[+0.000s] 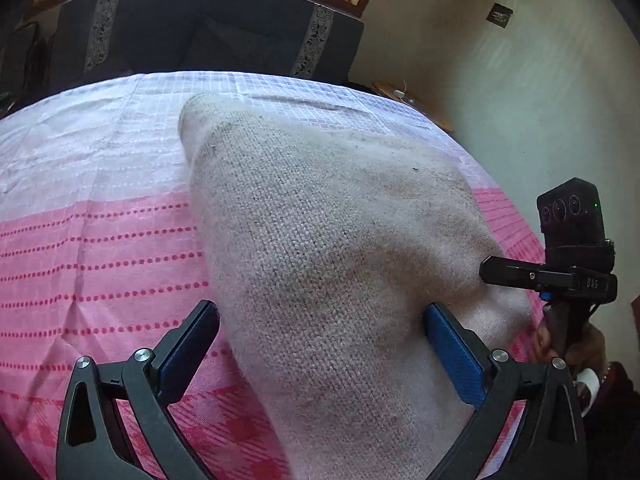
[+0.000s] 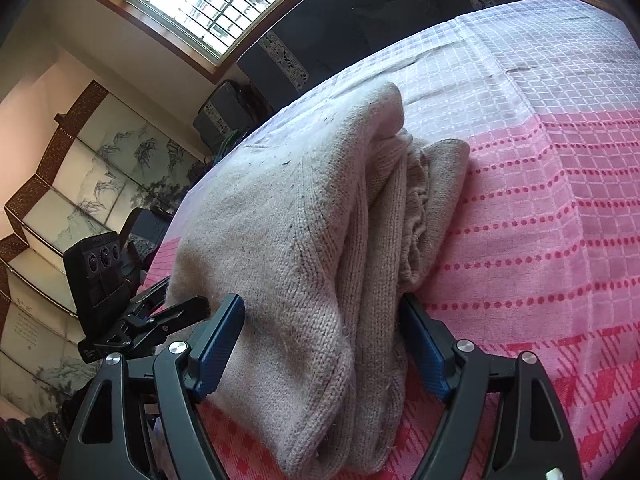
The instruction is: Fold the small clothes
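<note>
A beige knit garment (image 1: 320,248) lies folded in a thick stack (image 2: 304,240) on the pink and white cloth (image 1: 100,240). My left gripper (image 1: 322,348) is open, its jaws wide apart astride the near end of the garment; the left pad stands clear of the knit. My right gripper (image 2: 320,344) is open too, its jaws still spreading, with the stacked folds bulging between the blue pads. In the left wrist view one of the right gripper's fingers (image 1: 520,276) reaches the garment's right edge, a hand (image 1: 560,344) behind it. The left gripper's body (image 2: 120,312) shows at the garment's left edge.
The cloth (image 2: 540,220) covers a raised surface that falls away at the far edge. Beyond stand a dark sofa (image 1: 200,40) under a barred window (image 2: 208,4), a painted folding screen (image 2: 80,184) and a small round wooden table (image 1: 412,104).
</note>
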A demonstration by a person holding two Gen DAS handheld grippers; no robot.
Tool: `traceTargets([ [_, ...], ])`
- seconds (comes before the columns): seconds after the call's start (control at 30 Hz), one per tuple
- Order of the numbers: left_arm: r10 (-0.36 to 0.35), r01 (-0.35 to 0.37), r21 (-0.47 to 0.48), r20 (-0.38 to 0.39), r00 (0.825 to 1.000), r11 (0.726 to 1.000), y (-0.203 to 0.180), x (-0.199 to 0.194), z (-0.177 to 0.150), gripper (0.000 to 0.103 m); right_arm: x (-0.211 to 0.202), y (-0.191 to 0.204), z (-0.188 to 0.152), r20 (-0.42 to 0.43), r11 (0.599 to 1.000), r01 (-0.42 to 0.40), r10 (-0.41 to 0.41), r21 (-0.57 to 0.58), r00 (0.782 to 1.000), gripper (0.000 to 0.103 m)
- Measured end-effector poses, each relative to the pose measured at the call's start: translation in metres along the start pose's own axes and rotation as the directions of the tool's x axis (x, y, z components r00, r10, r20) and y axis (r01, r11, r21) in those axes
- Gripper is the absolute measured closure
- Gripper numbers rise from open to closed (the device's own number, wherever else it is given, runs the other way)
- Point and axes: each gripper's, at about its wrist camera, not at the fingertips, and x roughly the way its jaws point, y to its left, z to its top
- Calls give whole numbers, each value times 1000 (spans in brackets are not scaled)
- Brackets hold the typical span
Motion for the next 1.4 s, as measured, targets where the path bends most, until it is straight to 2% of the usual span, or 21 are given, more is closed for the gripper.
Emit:
traceTargets([
  [0.1, -134, 134, -115, 7, 991, 984, 25, 2, 12, 4, 1, -8, 8, -18, 999, -40, 40, 17, 999, 26],
  [0.2, -247, 242, -212, 2, 969, 947, 47, 8, 23, 4, 5, -11, 15, -40, 998, -60, 61, 22, 997, 26],
  [0.27, -290, 283, -238, 4, 957, 929, 54, 11, 31, 4, 8, -13, 20, -47, 997, -74, 75, 27, 996, 26],
  [0.37, -314, 302, -222, -18, 949, 927, 55, 18, 37, 4, 10, -15, 23, -54, 995, -96, 97, 26, 994, 24],
  [0.43, -302, 292, -185, -29, 953, 938, 50, 19, 36, 4, 9, -16, 23, -53, 994, -107, 108, 23, 993, 24],
  [0.53, -247, 243, -97, -33, 969, 965, 35, 15, 26, 4, 8, -13, 21, -47, 994, -105, 105, 11, 993, 24],
  [0.6, -219, 216, -71, -34, 975, 974, 30, 14, 22, 4, 8, -10, 19, -44, 995, -98, 98, 1, 994, 23],
  [0.77, -207, 205, -46, -34, 978, 978, 26, 15, 22, 4, 2, -10, 14, -66, 997, -72, 74, 31, 995, 23],
  [0.83, -199, 198, -28, -34, 979, 980, 24, 16, 22, 4, -4, -16, 13, -52, 998, -54, 56, 45, 997, 25],
  [0.9, -185, 185, 5, -29, 982, 983, 19, 15, 20, 4, -7, -22, 15, -39, 996, -69, 72, 65, 997, 24],
  [1.13, -58, 60, 87, -16, 998, 994, -2, 17, 11, 4, 15, -7, 25, -31, 999, -47, 48, 25, 998, 22],
  [1.2, -35, 36, 94, -14, 999, 995, -5, 17, 9, 3, 17, -4, 23, -16, 1000, -23, 23, 2, 1000, 27],
  [1.27, -24, 25, 95, -12, 1000, 995, -5, 17, 9, 3, 15, -9, 19, -10, 1000, -1, 1, 14, 1000, 50],
  [1.4, 6, -5, 106, -8, 1000, 994, -8, 16, 7, 3, 9, -20, 16, -2, 998, -32, 32, 56, 999, 60],
])
